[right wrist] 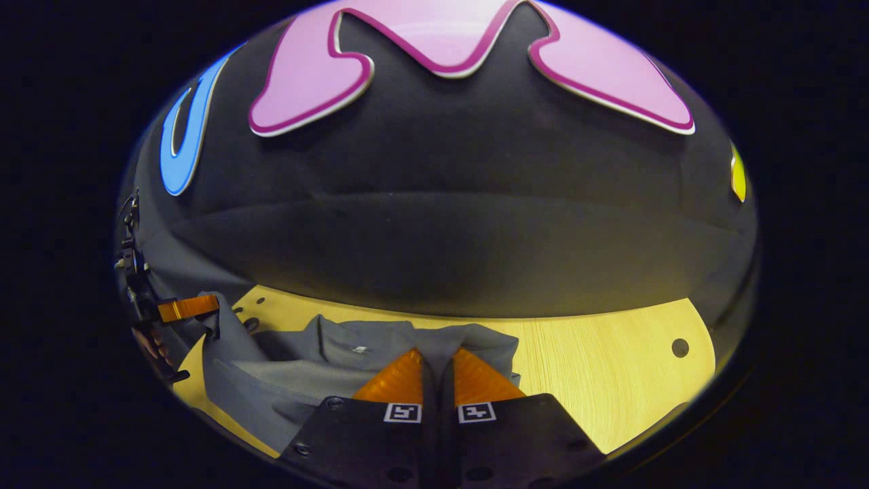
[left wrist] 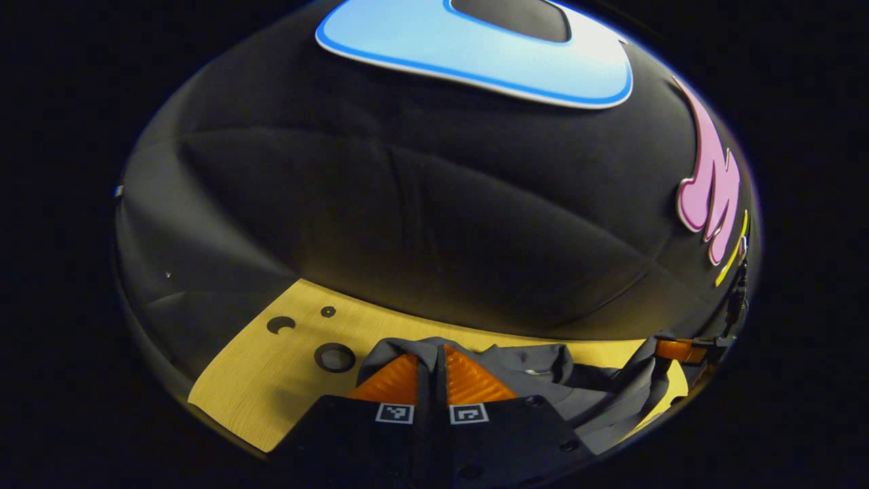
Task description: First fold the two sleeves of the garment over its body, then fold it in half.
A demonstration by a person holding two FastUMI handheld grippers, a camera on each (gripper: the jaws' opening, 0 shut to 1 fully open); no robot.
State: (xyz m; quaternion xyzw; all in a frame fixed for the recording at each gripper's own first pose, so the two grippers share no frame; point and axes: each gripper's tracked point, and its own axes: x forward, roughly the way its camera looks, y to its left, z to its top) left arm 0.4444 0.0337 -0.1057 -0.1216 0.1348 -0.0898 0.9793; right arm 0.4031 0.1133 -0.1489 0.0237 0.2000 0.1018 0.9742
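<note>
Now both grippers, left gripper (left wrist: pixel 432 370) and right gripper (right wrist: pixel 438 373), pinch grey garment (right wrist: pixel 326 367) edges, bunched on the wooden surface (right wrist: pixel 611 380); final half-fold seems underway, unfinished.

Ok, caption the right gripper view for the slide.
Right gripper shut on a raised fold of the grey garment above the wooden table.

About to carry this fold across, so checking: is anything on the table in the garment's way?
Nothing visible. Both the left gripper and right gripper already pinch the grey garment, and the wooden table beyond it is bare apart from its holes.
</note>
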